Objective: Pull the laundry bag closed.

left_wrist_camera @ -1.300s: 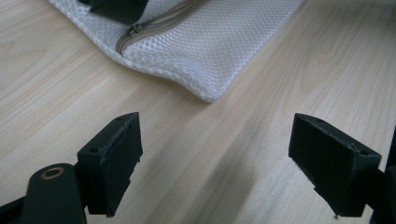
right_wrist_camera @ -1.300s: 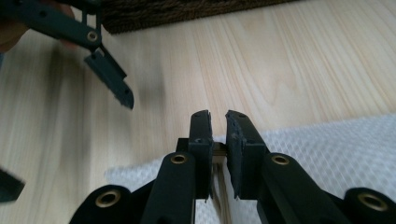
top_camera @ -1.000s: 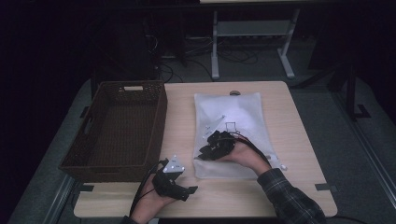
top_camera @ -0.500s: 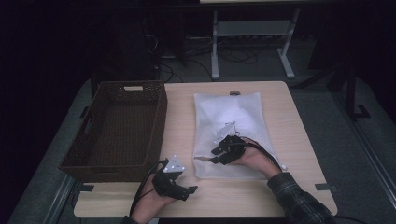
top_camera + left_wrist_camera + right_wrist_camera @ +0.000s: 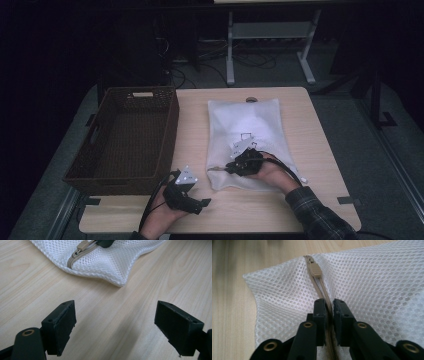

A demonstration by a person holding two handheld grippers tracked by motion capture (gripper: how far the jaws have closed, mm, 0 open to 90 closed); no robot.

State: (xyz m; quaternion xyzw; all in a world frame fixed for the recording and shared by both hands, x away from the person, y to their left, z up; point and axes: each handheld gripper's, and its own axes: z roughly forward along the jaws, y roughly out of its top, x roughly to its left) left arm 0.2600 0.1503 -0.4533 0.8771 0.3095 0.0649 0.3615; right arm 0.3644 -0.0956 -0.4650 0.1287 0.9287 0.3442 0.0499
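One white mesh bag (image 5: pixel 247 135) lies flat on the table (image 5: pixel 195 130), its near edge under the right gripper (image 5: pixel 239 166). A tan zip (image 5: pixel 322 290) runs along that edge. In the right gripper view the jaws are drawn narrow and pinch the zip tape between them, with the mesh spreading to both sides of them. The slider (image 5: pixel 315 270) sits on the zip a little ahead of the fingertips, apart from them and not held. Beyond the slider the bag's corner ends and bare wood begins.

From above, the right hand (image 5: pixel 272 172) rests on the bag's near right part, with the gripper pointing toward the bag's near left corner. Its cable (image 5: pixel 290 170) loops back over the mesh toward the plaid sleeve (image 5: pixel 320 217).

The left gripper (image 5: pixel 115 322) is well apart from the bag. Its jaws stand wide, with nothing between them but bare table. In the left gripper view the bag's corner (image 5: pixel 117 280) lies ahead of the jaws, clear of both, and the zip with its slider (image 5: pixel 81 246) shows farther off at the top, where a dark tip of the right gripper meets it. In the high view the left gripper (image 5: pixel 197 204) sits near the table's front edge, to the left of the bag's near corner, held low by the left hand (image 5: pixel 167 212).

A brown woven basket (image 5: pixel 172 125) stands ahead of the left gripper, just beside the bag's left side.
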